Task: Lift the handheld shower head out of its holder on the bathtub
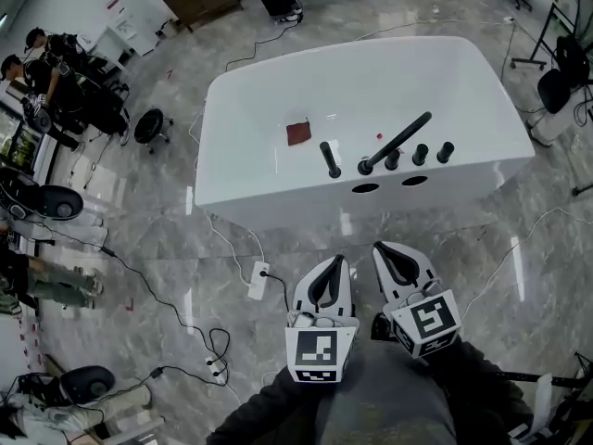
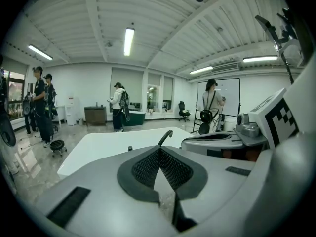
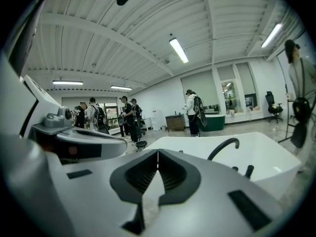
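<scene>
Handheld shower head (image 1: pixel 329 158): upright in its holder on the bathtub (image 1: pixel 250 170) rim, untouched. Left tool (image 1: pixel 328 269), right tool (image 1: pixel 393 254): both closed, empty, well apart from the tub, presumably mid-approach.

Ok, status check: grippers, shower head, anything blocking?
Left gripper and right gripper shut, empty, short of the bathtub. Shower head upright in its holder on the near rim. Only the spout beside it, to its right.
</scene>
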Demonstrator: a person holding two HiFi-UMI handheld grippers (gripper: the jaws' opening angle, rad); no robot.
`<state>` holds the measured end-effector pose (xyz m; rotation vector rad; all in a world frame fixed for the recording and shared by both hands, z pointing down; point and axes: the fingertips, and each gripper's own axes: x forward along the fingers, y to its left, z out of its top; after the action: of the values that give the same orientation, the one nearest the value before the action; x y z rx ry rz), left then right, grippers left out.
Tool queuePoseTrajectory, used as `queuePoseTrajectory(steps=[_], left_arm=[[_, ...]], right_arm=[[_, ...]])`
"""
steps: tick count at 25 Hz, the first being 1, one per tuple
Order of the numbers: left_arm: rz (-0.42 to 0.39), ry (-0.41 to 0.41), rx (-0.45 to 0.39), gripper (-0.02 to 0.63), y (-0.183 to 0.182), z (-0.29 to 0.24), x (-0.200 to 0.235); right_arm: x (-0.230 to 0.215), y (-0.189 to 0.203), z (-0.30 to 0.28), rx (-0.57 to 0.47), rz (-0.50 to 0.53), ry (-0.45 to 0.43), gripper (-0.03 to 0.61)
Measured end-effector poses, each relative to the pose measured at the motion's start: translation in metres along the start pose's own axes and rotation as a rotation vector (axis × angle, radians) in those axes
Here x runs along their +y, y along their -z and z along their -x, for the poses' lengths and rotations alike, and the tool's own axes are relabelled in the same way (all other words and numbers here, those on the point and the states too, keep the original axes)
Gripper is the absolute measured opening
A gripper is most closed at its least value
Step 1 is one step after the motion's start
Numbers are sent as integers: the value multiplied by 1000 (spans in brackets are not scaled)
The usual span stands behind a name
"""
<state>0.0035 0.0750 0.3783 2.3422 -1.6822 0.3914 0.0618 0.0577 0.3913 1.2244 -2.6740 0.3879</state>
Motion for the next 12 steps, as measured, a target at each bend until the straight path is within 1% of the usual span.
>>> queuePoseTrajectory(steps=[6, 12], left_arm=[[21, 16, -2, 3, -7, -36, 52], [52, 34, -19, 3, -21, -66, 104]], right_arm=[[-7, -7, -58, 27, 8, 28, 3], [-8, -24, -114, 49, 43, 48, 3]])
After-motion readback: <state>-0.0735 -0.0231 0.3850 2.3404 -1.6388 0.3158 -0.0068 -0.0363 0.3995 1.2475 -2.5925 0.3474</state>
